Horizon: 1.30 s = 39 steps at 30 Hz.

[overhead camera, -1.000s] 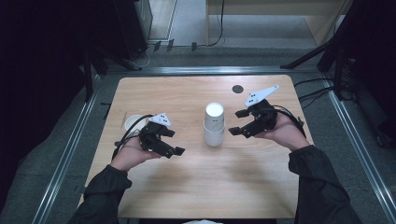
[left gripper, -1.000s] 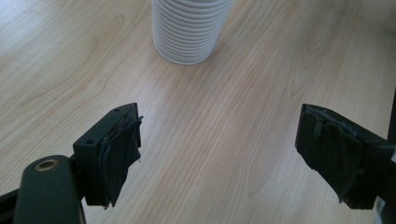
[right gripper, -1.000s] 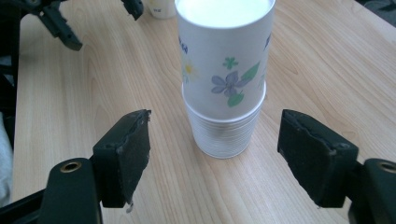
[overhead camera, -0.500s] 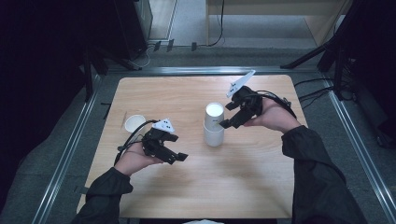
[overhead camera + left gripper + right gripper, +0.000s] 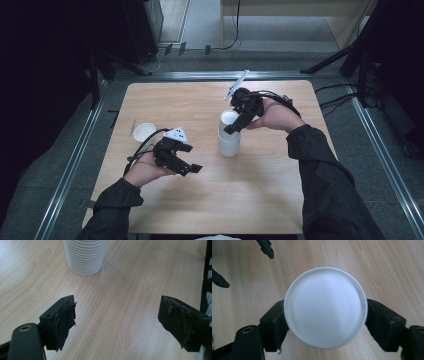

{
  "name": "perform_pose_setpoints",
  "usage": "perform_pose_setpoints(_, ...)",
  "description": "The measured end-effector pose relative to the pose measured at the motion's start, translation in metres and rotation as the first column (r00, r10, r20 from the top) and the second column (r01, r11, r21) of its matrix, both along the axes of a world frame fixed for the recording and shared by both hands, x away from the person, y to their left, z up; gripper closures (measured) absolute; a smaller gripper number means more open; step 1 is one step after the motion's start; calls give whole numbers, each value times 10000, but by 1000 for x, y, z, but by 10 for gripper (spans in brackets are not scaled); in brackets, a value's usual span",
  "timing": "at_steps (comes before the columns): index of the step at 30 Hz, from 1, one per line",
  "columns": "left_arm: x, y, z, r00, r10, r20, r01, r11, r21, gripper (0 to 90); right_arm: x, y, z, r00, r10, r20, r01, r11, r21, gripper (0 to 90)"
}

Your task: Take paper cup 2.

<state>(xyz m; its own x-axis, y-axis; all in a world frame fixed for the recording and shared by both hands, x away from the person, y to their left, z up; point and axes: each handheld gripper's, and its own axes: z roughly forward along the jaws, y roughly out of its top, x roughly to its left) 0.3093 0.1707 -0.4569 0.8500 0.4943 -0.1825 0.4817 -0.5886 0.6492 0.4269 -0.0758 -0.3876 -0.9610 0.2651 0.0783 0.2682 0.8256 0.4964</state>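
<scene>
A tall stack of white paper cups (image 5: pixel 229 142) stands upright in the middle of the wooden table (image 5: pixel 280 200). My right gripper (image 5: pixel 231 127) reaches down over its top from the right. In the right gripper view the top cup (image 5: pixel 325 305) fills the gap of that gripper (image 5: pixel 325 325); the jaws have just been closing and the pads (image 5: pixel 274 327) meet its sides under the rim. My left gripper (image 5: pixel 191 159) hovers left of the stack, open and empty (image 5: pixel 117 322), pointing toward the stack's ribbed base (image 5: pixel 85 255).
A single white cup (image 5: pixel 144 131) sits upright near the table's left edge, behind my left hand. Cables trail from both grippers. Metal rails frame the table, with dark floor and equipment beyond. The left gripper's jaw tips (image 5: pixel 267 248) show at the top left of the right gripper view.
My right gripper has swung left from beside the stack to over its top, and its jaws now flank the top cup. The left gripper has barely moved.
</scene>
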Motion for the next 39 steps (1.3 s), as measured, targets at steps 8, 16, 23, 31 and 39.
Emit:
perform_pose_setpoints(8, 0, 2, -1, 9999, 148, 31, -148, 9998, 115, 146, 0, 6, 3, 10000, -70, 70, 72, 9996, -290, 315)
perform_pose_setpoints(16, 0, 2, 0, 9999, 58, 156, -61, 9998, 170, 147, -1, 6, 11, 10000, -31, -13, 30, 9988, -494, 323)
perform_pose_setpoints(23, -1, 3, 0, 9998, 58, 170, -60, 9999, 158, 147, -2, 6, 19, 10000, 23, 78, -18, 9985, -539, 327)
perform_pose_setpoints(31, 0, 4, 1, 9998, 61, 177, -62, 10000, 54, 147, -3, 5, 31, 10000, 24, 91, -19, 9986, -533, 332)
perform_pose_setpoints(39, 0, 4, 0, 9999, 99, 133, -99, 9999, -16, 150, -5, 2, 50, 9999, 44, 152, -37, 9991, -430, 338)
